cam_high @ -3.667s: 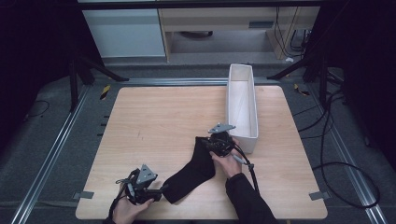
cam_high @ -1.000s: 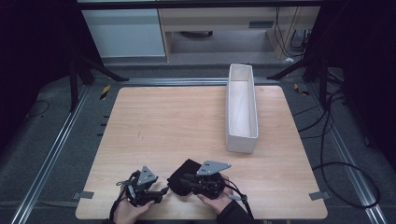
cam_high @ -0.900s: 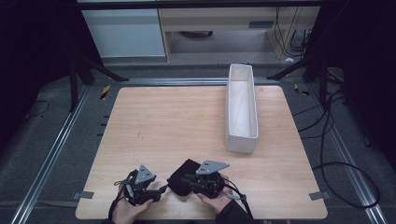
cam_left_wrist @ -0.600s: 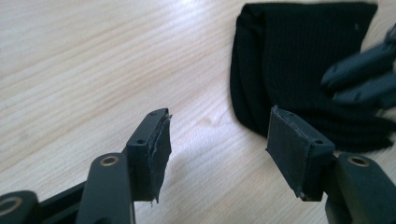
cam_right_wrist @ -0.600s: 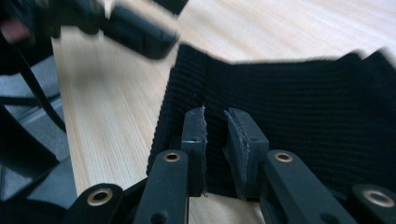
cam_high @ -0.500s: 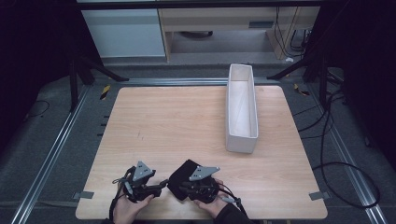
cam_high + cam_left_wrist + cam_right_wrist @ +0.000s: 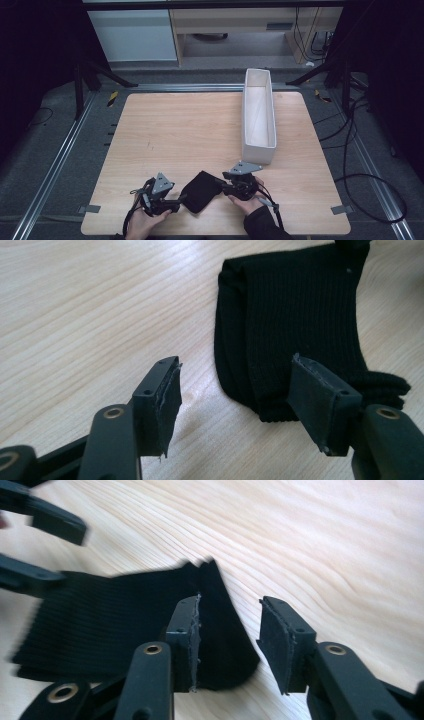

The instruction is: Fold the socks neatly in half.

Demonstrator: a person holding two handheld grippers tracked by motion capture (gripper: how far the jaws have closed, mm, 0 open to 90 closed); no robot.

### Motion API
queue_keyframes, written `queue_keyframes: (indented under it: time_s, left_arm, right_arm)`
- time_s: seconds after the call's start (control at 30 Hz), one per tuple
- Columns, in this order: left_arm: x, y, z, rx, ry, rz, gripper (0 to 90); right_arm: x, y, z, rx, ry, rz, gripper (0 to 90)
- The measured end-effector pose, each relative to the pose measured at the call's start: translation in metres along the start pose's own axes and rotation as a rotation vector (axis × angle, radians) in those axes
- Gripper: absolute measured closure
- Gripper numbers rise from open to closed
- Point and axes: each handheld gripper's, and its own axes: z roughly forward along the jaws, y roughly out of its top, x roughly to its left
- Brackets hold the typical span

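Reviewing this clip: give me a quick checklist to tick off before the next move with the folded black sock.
1. Folded black ribbed sock lies flat on the light wooden table: ok.
2. Left hand-held gripper open, sock's edge between its jaws: ok.
3. Right hand-held gripper open, not clamping: ok.
4. Long white rectangular bin upright, nothing visible inside: ok.
5. Fold will hold when lifted: cannot tell.

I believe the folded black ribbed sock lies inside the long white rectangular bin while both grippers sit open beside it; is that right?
Not quite: the folded black ribbed sock lies on the wooden table, not in the long white rectangular bin, as the high view shows. The left gripper and right gripper are open.
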Motion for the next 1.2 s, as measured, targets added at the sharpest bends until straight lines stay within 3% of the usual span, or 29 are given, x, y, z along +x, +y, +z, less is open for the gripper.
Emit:
queue_keyframes:
  time_s: [0.13,0.33,0.43,0.6,0.77,0.9,1.1,1.2]
  left_arm:
    - [-0.001,-0.002,0.003,0.011,-0.006,0.011,36.9]
    - [-0.003,-0.004,0.004,0.028,-0.006,0.026,36.9]
    - [-0.003,-0.005,0.004,0.035,-0.007,0.029,36.8]
    - [-0.004,-0.006,0.005,0.036,-0.007,0.03,36.8]
    - [-0.004,-0.007,0.003,0.026,-0.011,0.028,36.9]
    - [-0.005,-0.008,-0.002,0.012,-0.025,0.033,36.9]
    - [-0.011,-0.008,0.002,0.027,-0.04,0.054,36.3]
    - [-0.01,-0.007,0.005,0.029,-0.038,0.045,36.0]
  right_arm:
    - [-0.005,-0.006,0.008,0.039,0.003,0.011,54.3]
    - [-0.008,-0.011,0.02,0.093,0.012,0.021,54.2]
    - [-0.008,-0.011,0.021,0.088,0.014,0.022,55.7]
    - [-0.007,-0.01,0.022,0.097,0.022,0.02,73.2]
    - [-0.006,-0.008,0.023,0.1,0.031,0.032,82.5]
    - [-0.007,-0.005,0.022,0.073,0.039,0.032,83.1]
    - [-0.001,0.004,0.013,0.004,0.045,-0.018,83.1]
    - [0.004,0.008,0.008,-0.028,0.075,-0.047,83.1]
